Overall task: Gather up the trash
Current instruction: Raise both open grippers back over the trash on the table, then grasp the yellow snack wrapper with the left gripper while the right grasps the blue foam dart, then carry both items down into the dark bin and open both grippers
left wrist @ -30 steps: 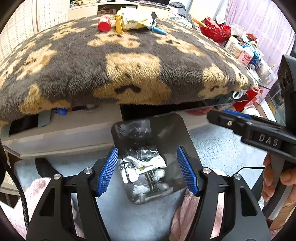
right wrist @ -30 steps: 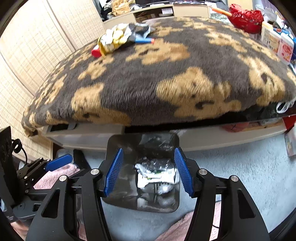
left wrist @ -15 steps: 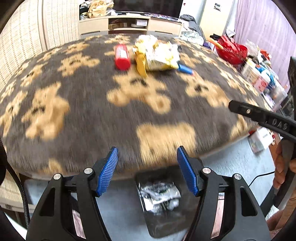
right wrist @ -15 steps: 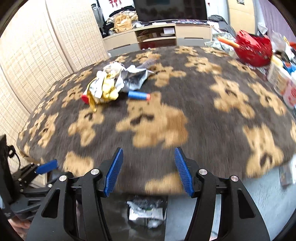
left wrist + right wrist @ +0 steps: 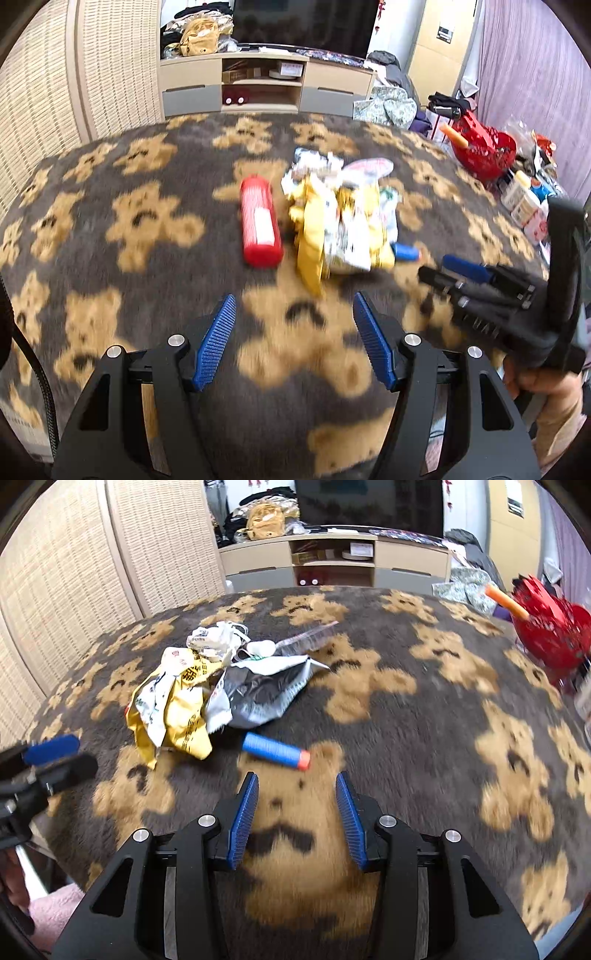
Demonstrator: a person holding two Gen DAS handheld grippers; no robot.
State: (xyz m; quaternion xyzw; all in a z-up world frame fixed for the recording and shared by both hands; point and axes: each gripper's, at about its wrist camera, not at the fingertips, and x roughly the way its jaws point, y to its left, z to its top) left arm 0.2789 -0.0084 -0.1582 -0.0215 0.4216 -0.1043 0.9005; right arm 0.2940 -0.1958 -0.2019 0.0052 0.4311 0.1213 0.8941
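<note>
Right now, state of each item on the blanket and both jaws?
red can: lying on its side
yellow wrapper: crumpled, piled with the silver bag
blue foam dart: lying flat, apart from the pile
left gripper: jaws open, empty
right gripper: jaws closing, nothing between

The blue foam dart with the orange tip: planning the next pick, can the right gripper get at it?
Probably yes. The blue foam dart lies alone on the bear-print blanket, just ahead of the empty, closing right gripper.

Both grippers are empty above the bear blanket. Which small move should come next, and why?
Probably advance the right gripper to the blue foam dart: it lies loose just ahead of the closing, empty fingers, apart from the wrapper pile.
</note>
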